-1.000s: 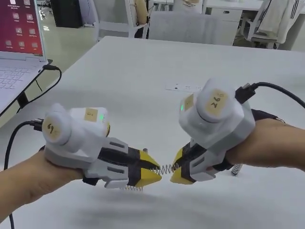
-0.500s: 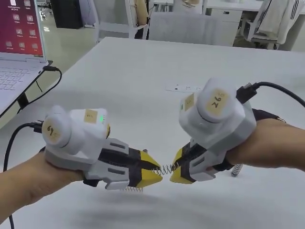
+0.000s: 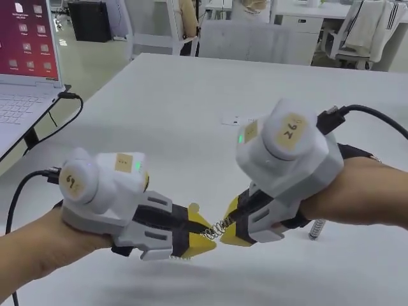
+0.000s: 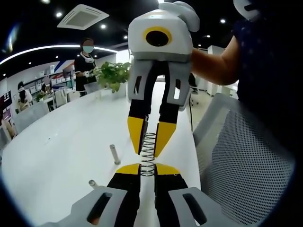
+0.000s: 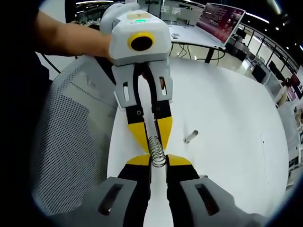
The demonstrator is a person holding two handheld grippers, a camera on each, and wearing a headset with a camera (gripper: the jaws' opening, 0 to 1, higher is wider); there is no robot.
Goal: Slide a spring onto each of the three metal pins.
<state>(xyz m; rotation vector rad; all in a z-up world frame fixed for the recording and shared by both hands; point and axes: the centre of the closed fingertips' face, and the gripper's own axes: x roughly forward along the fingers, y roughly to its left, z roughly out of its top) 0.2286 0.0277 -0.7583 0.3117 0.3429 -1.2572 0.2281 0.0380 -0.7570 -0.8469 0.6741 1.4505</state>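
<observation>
The left gripper [image 3: 205, 234] and right gripper [image 3: 225, 222] meet tip to tip, each pinching one spring [image 3: 215, 227]; I think it next needs lining up over a pin [image 4: 115, 154] lying beside the left tips.

Metal parts, plastic tools, matt top.
Spring [image 4: 148, 153]: thin bright wire, shiny. Pin [image 4: 115, 154]: dull grey metal. Left gripper [image 3: 205, 233] & right gripper [image 3: 228, 226]: smooth white plastic shells, slight gloss, yellow/black matt jaws. Table [image 3: 178, 102]: white, smooth, matt.
</observation>
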